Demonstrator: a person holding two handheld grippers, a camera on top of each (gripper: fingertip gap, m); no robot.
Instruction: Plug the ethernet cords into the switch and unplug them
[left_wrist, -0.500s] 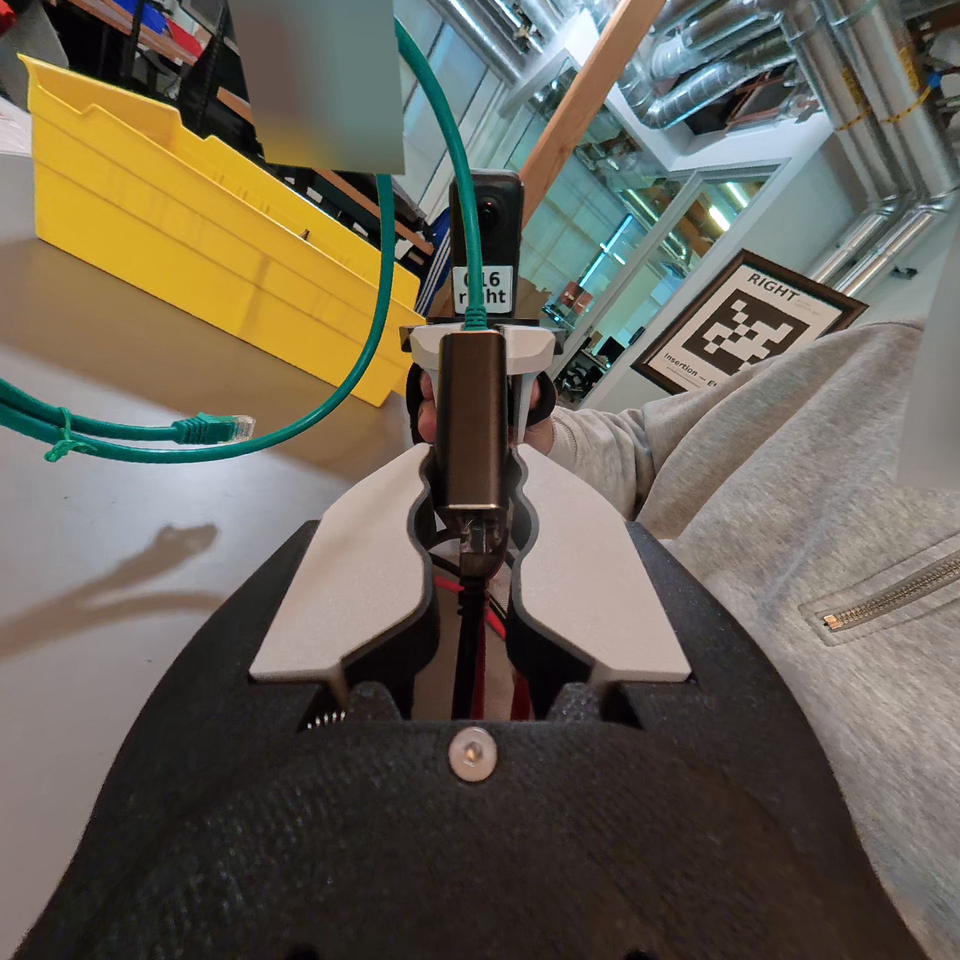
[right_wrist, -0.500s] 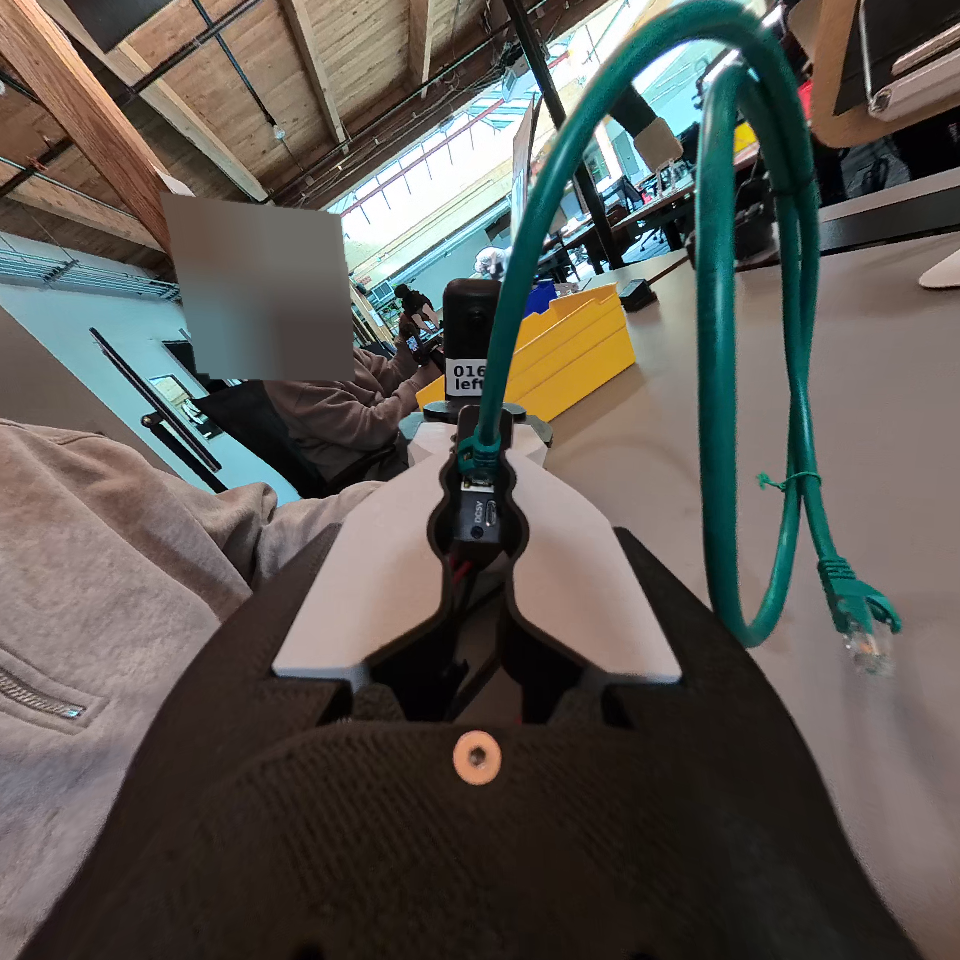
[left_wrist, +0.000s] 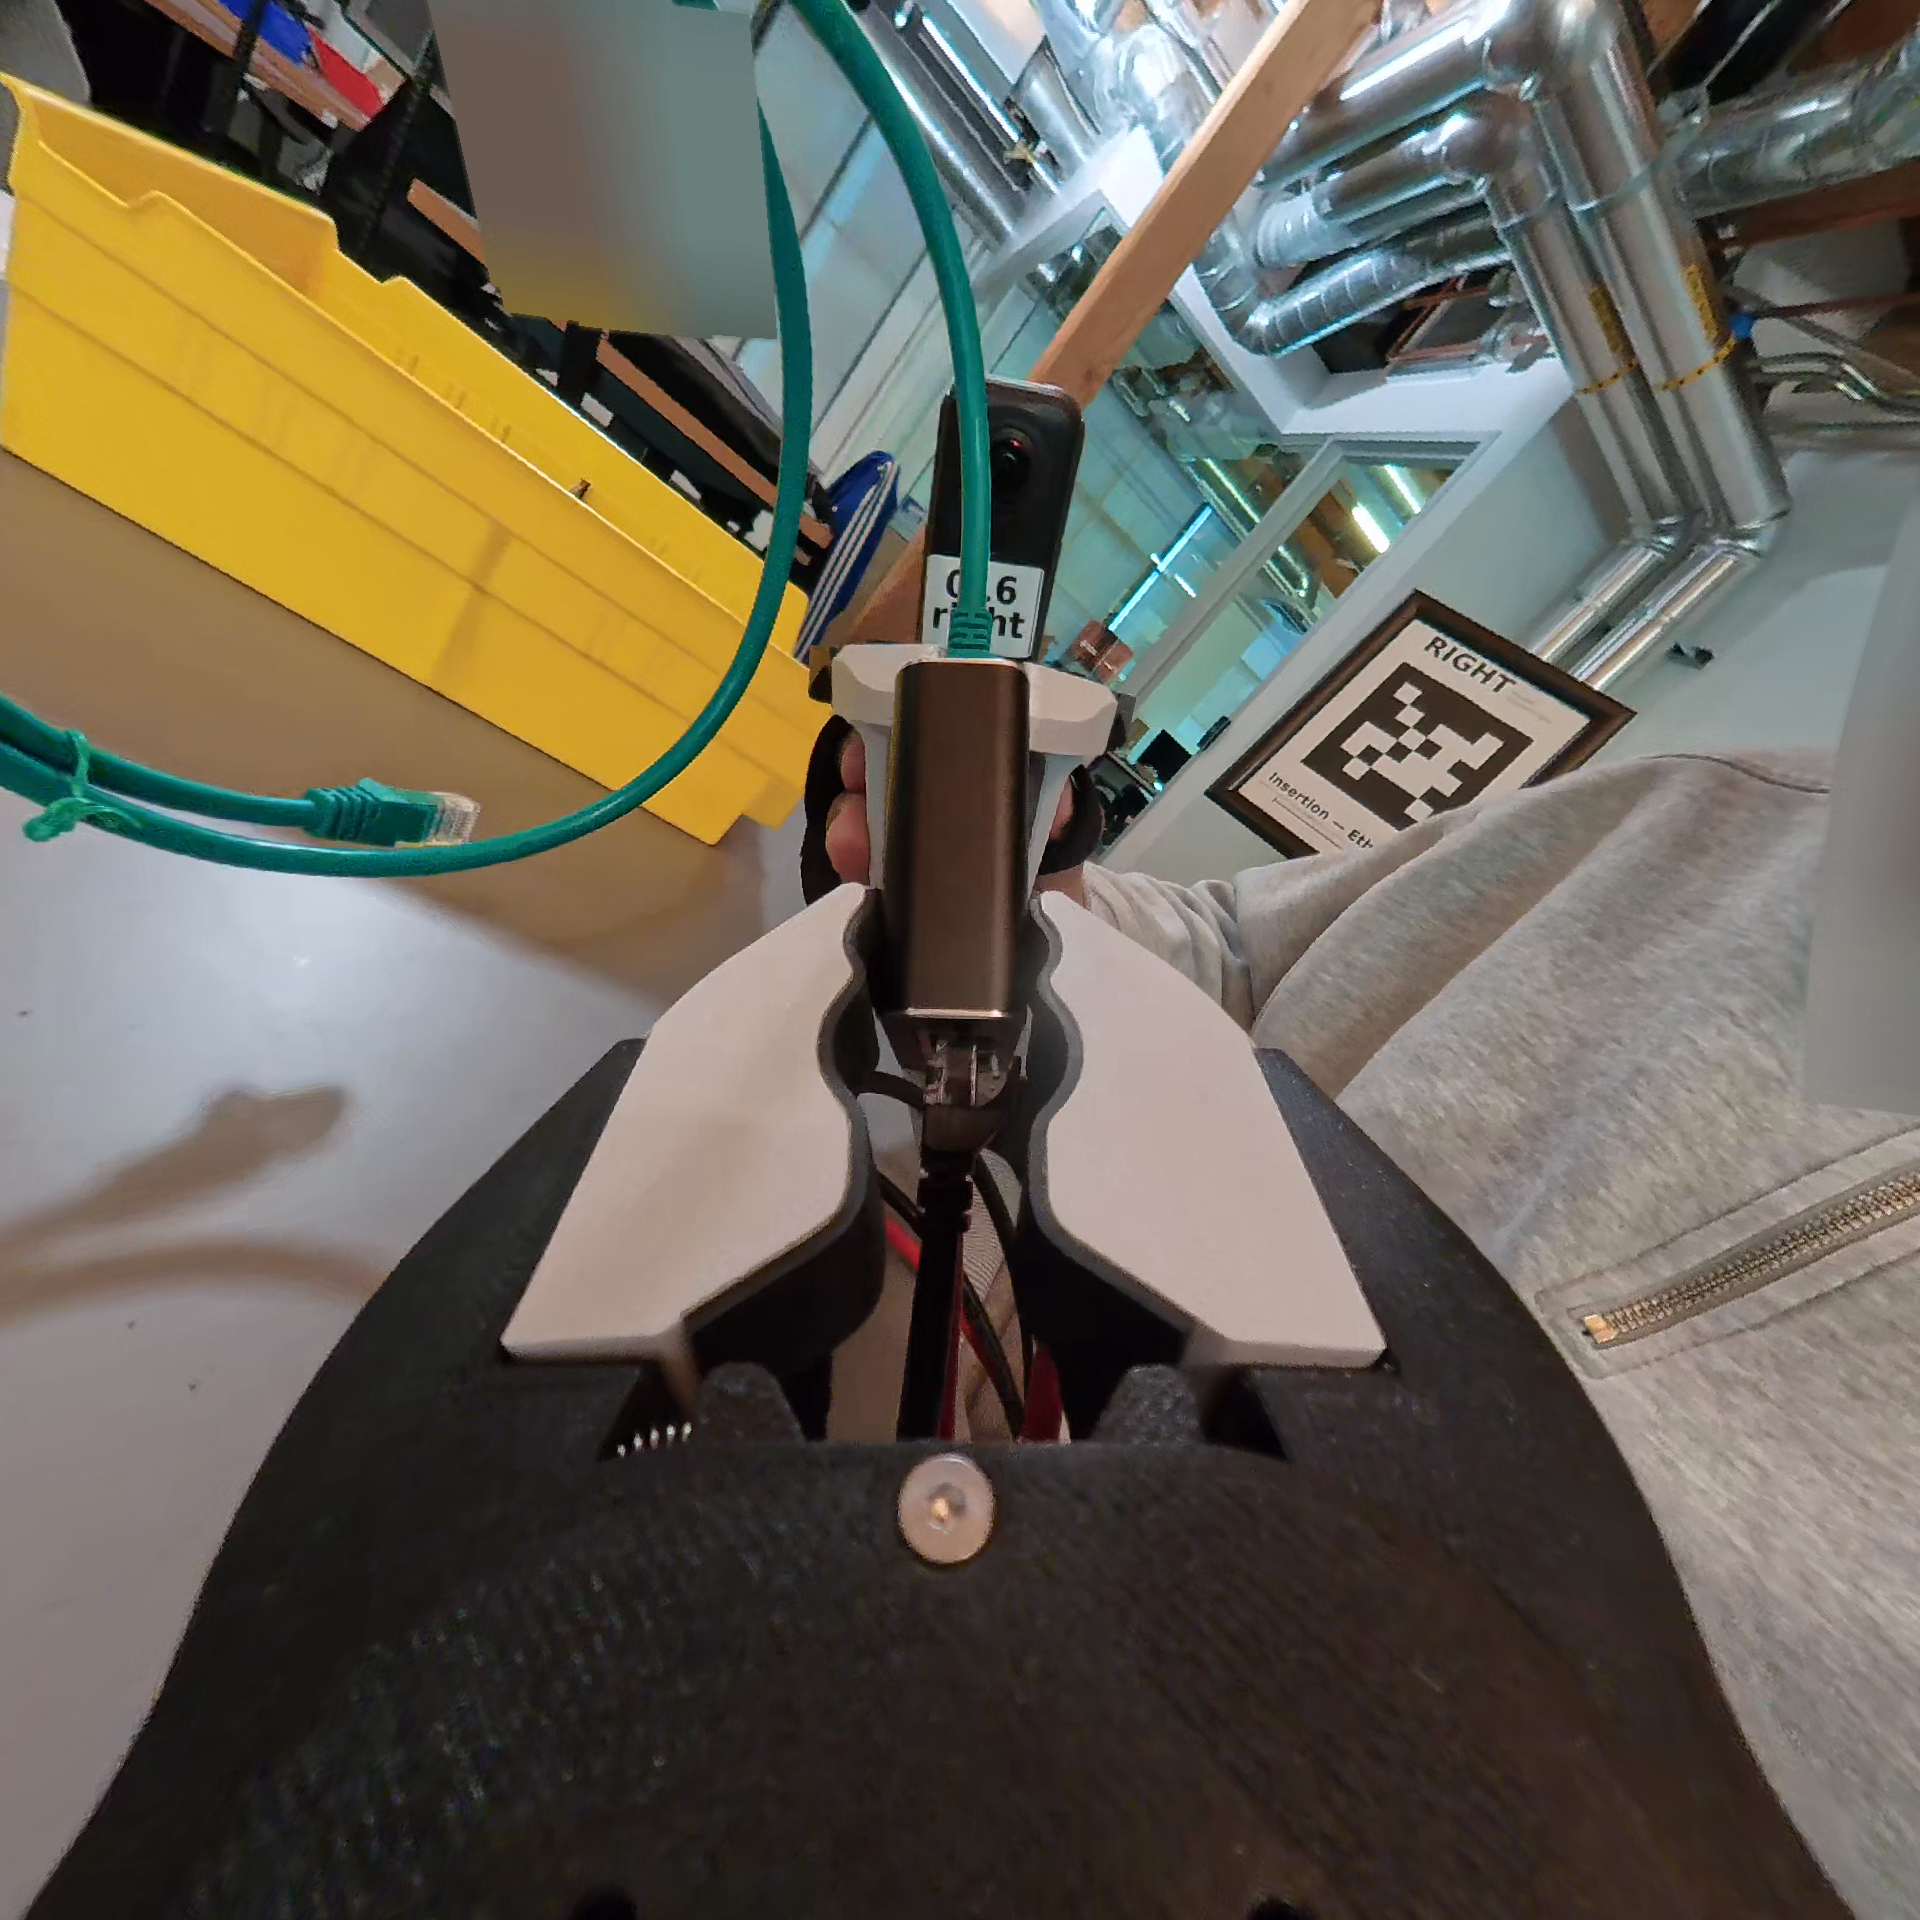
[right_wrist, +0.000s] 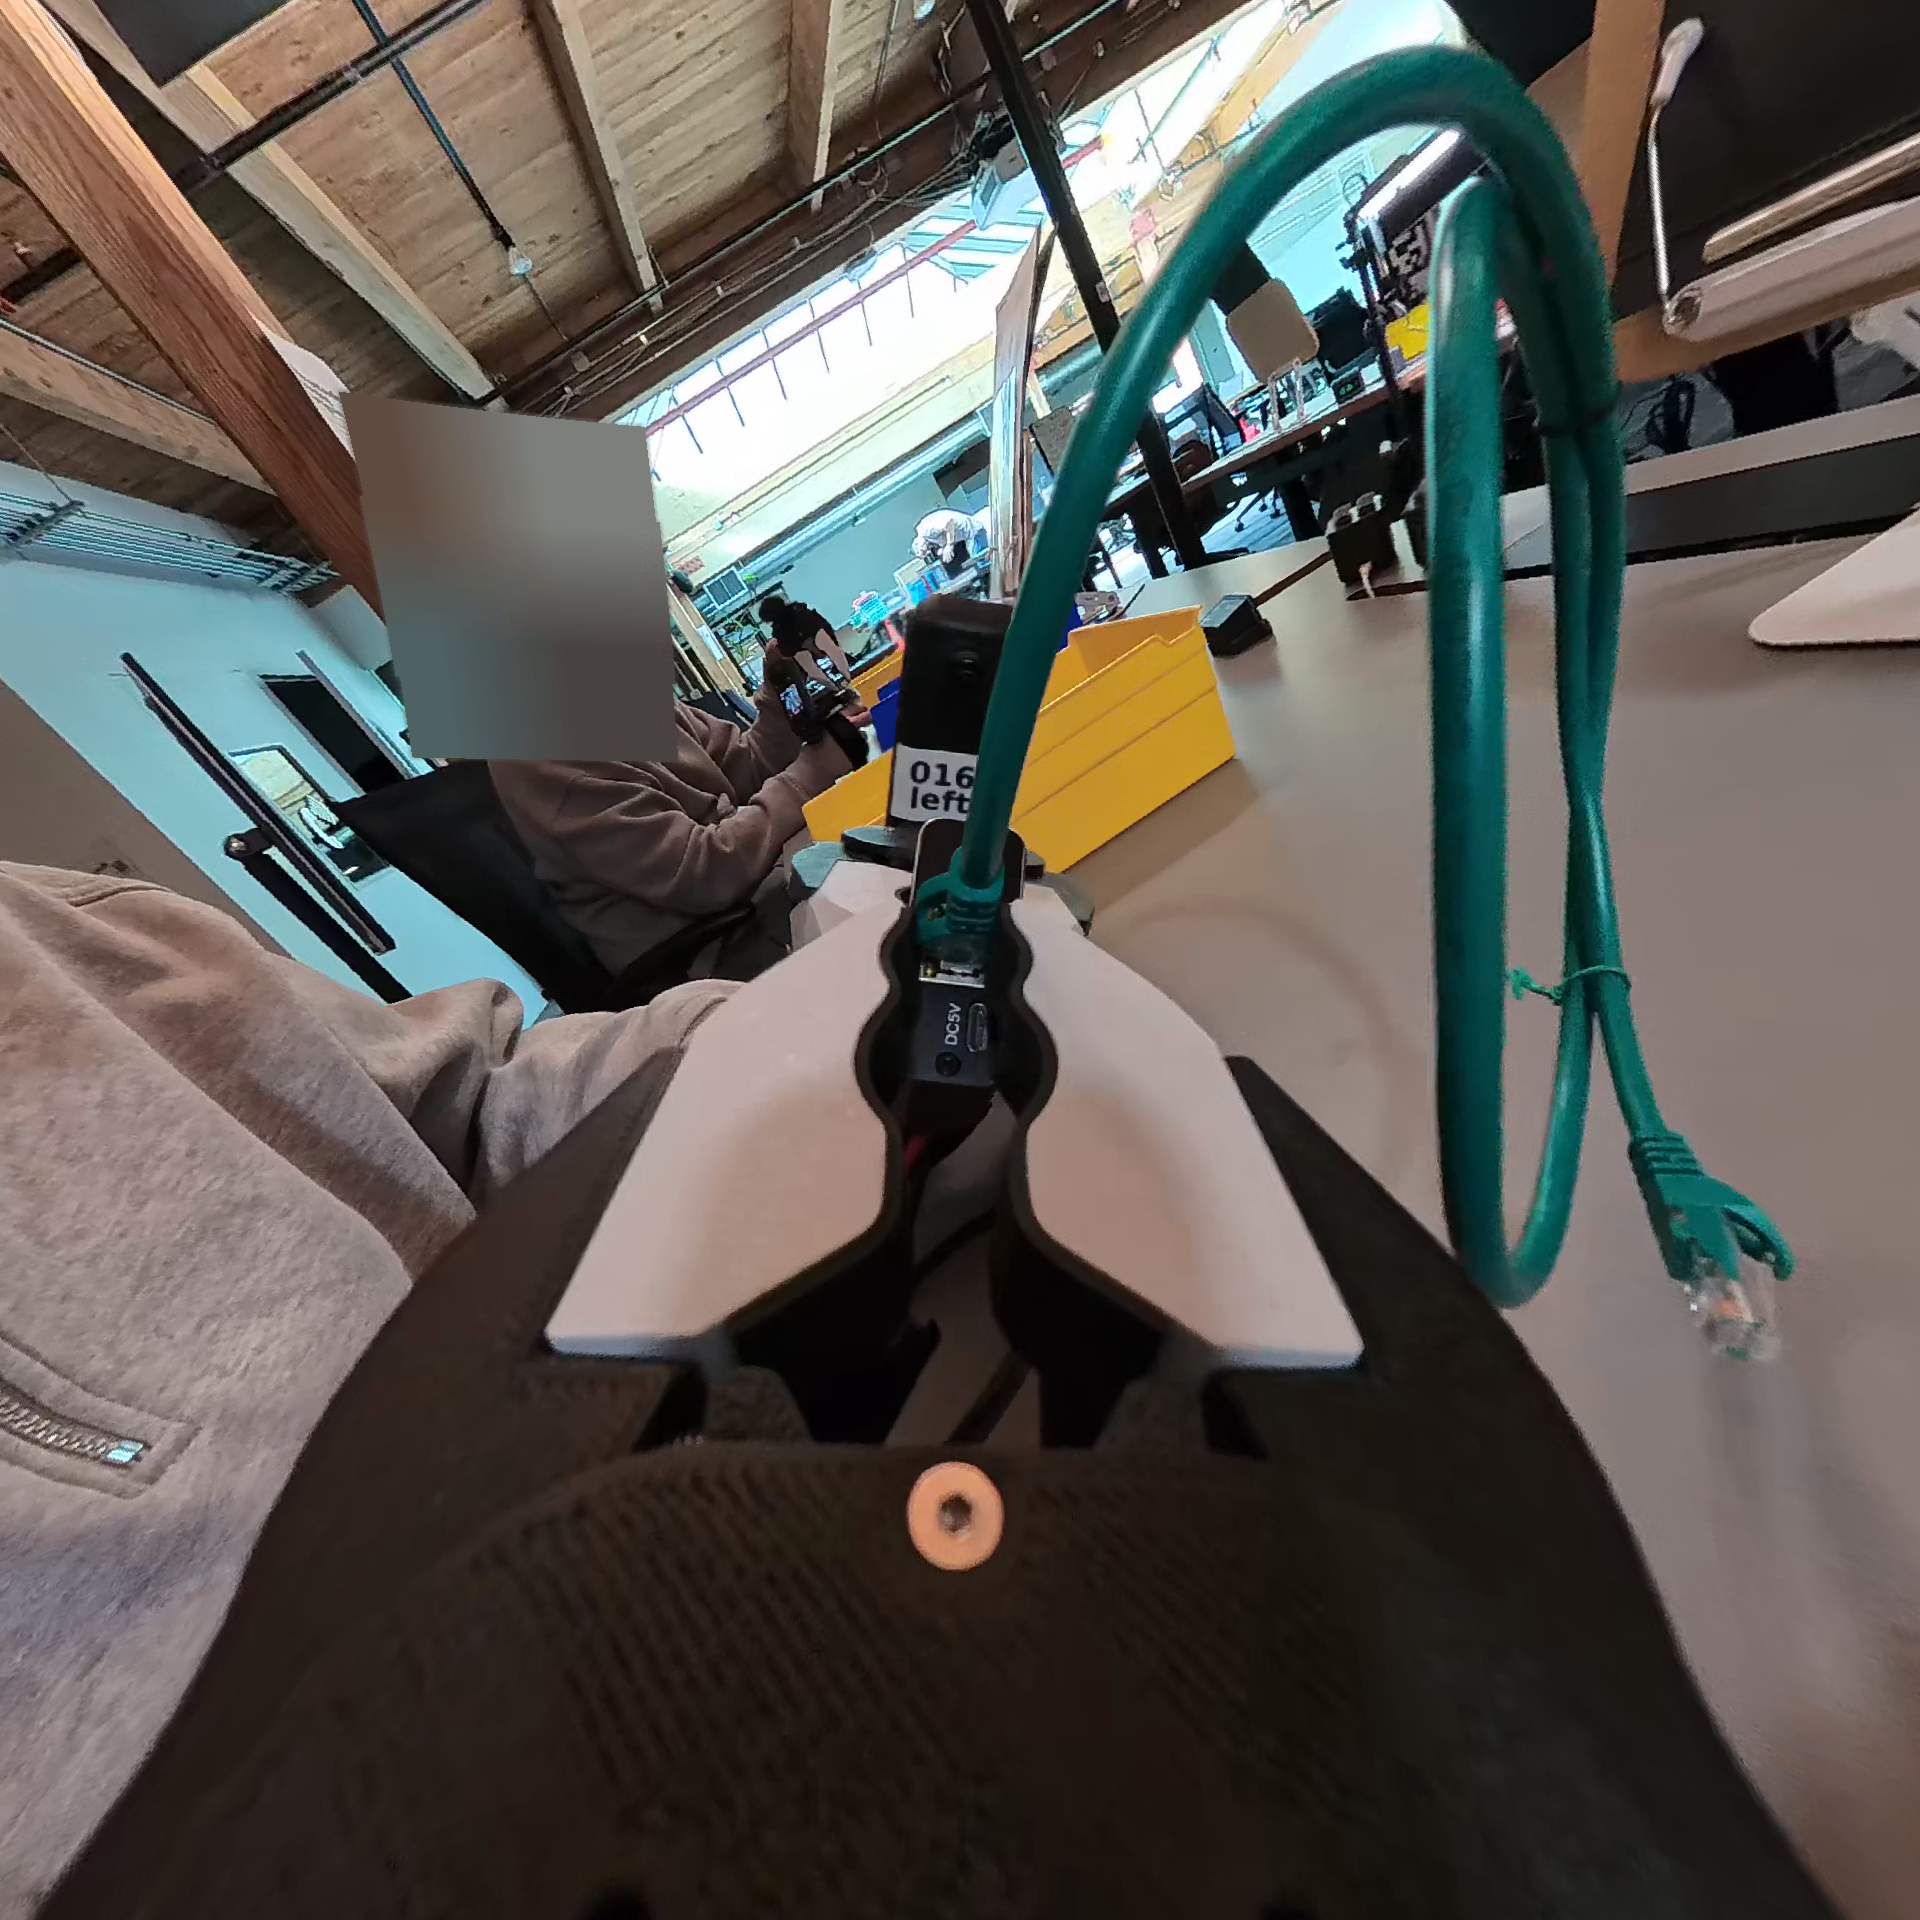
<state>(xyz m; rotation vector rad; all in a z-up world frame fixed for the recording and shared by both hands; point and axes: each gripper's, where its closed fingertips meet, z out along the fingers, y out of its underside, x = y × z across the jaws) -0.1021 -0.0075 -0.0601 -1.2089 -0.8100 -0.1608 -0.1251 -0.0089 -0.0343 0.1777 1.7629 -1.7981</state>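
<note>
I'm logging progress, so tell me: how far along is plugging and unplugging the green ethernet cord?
Done: one plug of the green ethernet cord sits in the small dark metal switch. In hand: the left hand-held gripper and right hand-held gripper both clamp that switch. Left: the cord's other, clear-tipped plug hangs free, and nothing looks unplugged yet.

Green ethernet cord (left_wrist: 790, 436); dark, perhaps bronze-grey switch (left_wrist: 956, 842); yellow bin (left_wrist: 312, 416); grey sleeve (left_wrist: 1558, 987).

Dark metal switch (left_wrist: 954, 831) upright, green ethernet cord (left_wrist: 971, 436) plugged in top.
</note>
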